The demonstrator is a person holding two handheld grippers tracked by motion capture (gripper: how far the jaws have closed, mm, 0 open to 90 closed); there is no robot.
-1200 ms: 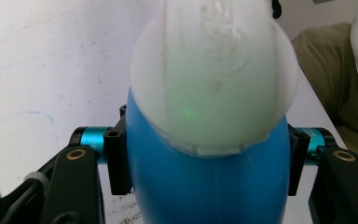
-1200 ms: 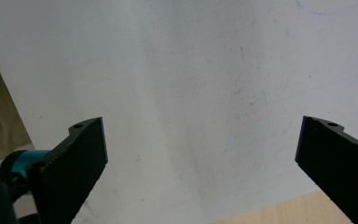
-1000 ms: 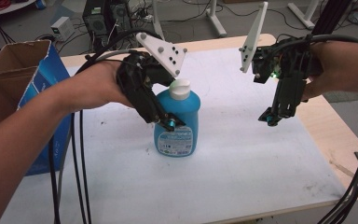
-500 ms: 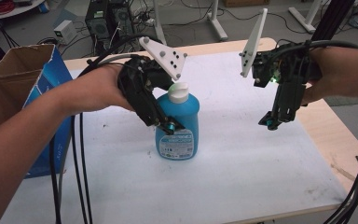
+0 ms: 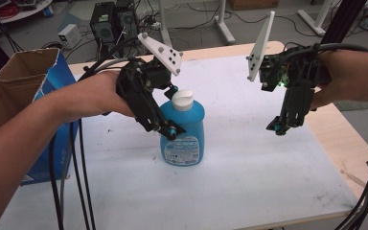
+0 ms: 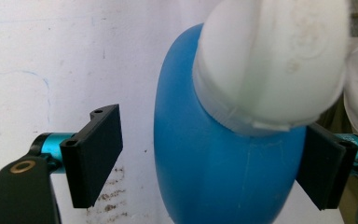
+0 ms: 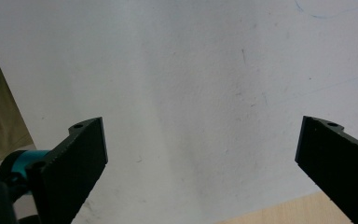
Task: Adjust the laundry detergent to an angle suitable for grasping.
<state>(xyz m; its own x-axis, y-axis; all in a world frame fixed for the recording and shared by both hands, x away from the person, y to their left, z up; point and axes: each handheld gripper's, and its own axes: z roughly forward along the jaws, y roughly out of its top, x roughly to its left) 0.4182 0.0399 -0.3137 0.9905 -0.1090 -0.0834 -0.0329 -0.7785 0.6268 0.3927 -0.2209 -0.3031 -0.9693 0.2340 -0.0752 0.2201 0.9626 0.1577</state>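
The upright blue plastic bottle with a white flip cap [image 5: 183, 132] stands near the middle of the white table sheet [image 5: 249, 182], and the left gripper [image 5: 172, 132] reaches down around it from the person's left side. In the left gripper view the bottle [image 6: 223, 172] sits between the spread jaws: the right-hand jaw lies against or just beside the bottle's side, while the left-hand one stands off with a clear gap, so nothing is clamped. The right gripper [image 5: 279, 128] hangs well apart over bare sheet, jaws wide and empty. Against the earlier frames, bottle and both grippers have barely shifted.
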